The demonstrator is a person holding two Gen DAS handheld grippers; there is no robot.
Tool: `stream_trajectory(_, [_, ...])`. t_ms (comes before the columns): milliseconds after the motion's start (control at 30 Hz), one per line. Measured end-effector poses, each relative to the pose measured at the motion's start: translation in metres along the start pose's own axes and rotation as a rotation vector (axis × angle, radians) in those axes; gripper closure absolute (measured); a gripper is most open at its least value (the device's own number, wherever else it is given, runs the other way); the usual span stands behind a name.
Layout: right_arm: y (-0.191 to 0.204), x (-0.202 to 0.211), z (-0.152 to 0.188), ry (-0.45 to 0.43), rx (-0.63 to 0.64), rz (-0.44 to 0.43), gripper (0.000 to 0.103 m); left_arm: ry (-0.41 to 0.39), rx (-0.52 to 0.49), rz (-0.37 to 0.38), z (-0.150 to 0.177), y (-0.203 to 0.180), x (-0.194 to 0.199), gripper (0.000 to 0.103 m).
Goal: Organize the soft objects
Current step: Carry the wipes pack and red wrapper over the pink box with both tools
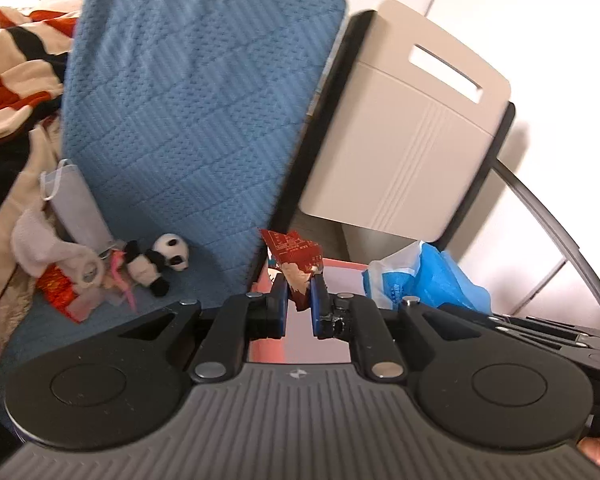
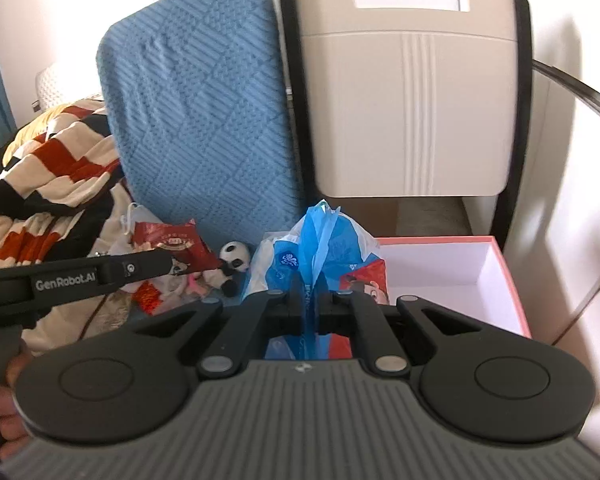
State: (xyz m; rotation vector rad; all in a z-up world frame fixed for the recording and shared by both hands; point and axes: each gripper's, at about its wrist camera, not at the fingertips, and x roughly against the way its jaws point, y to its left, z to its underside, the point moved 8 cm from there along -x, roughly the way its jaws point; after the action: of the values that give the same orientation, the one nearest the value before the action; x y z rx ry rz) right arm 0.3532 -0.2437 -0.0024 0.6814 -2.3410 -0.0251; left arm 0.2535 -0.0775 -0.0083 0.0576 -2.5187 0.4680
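Panda toy [image 1: 168, 258] beside blue cushion [image 1: 196, 100].

A quilted cushion [image 2: 196, 120] is propped upright at the back, with a chair back [image 2: 412, 100] to its right. Before the cushion, a toy panda [image 2: 236, 260] is laid among what seems a heap of small soft things. Rightward a plastic bag [image 2: 320, 256] stands, then an open box [image 2: 460, 276].

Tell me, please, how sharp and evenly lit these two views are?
Left wrist view: chair back and blue cushion edges smear with motion blur, the wall at right is blown out white, straight edges bow. Right wrist view: sharper, panda fairly crisp, wall glare again, a soft shadow right of the chair.
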Motion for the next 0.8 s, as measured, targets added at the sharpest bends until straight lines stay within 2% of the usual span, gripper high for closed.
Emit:
stream_trajectory(433, [-0.08, -0.03, 0.043, 0.078, -0.048, 0.052, 0.096, 0.077, -0.092, 0.02, 0.027, -0.059, -0.066, 0.089])
stream_trajectory(800, [-0.121, -0.068, 0.096, 0.182, -0.09, 0.083, 0.096, 0.189, -0.154, 0.0, 0.068, -0.073, -0.12, 0.089])
